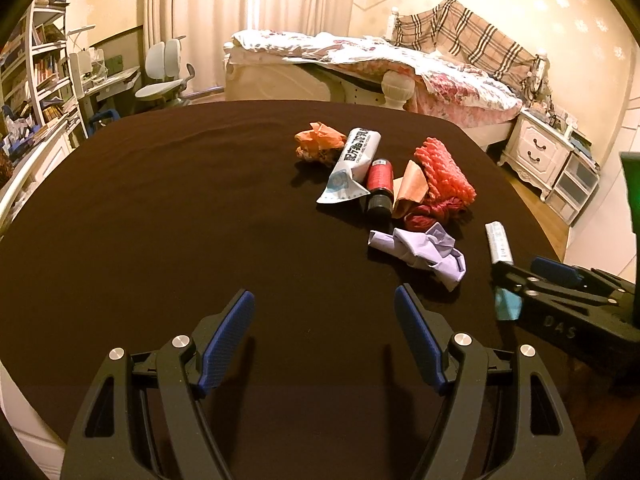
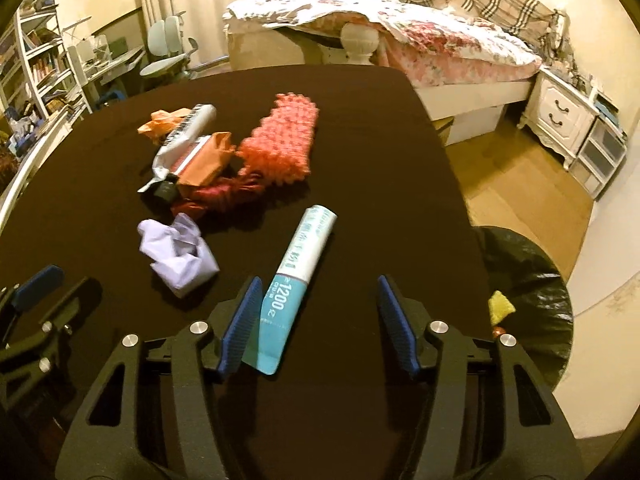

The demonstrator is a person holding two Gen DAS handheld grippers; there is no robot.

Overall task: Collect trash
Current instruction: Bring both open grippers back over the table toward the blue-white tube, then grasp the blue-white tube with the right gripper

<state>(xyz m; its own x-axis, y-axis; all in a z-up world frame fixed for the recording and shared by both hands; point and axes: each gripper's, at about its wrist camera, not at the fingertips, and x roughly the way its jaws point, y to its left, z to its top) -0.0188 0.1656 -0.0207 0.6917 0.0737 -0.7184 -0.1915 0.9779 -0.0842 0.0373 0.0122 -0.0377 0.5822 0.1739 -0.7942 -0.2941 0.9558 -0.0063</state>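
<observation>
1. Dark brown cloth covers the table (image 1: 160, 208), and the trash lies in a heap on its far right part.
2. The heap holds an orange crumpled paper (image 1: 318, 142), a white tube (image 1: 352, 166), a red bottle (image 1: 379, 188), pink foam netting (image 1: 444, 170) and a lilac crumpled paper (image 1: 424, 254).
3. The left gripper (image 1: 324, 336) is spread wide above bare cloth, near the lilac paper.
4. The right gripper (image 2: 316, 320) is spread too; a teal-and-white tube (image 2: 296, 280) lies between its fingers, beside the left pad.
5. A black trash bag (image 2: 532, 280) sits off the table's right edge.
</observation>
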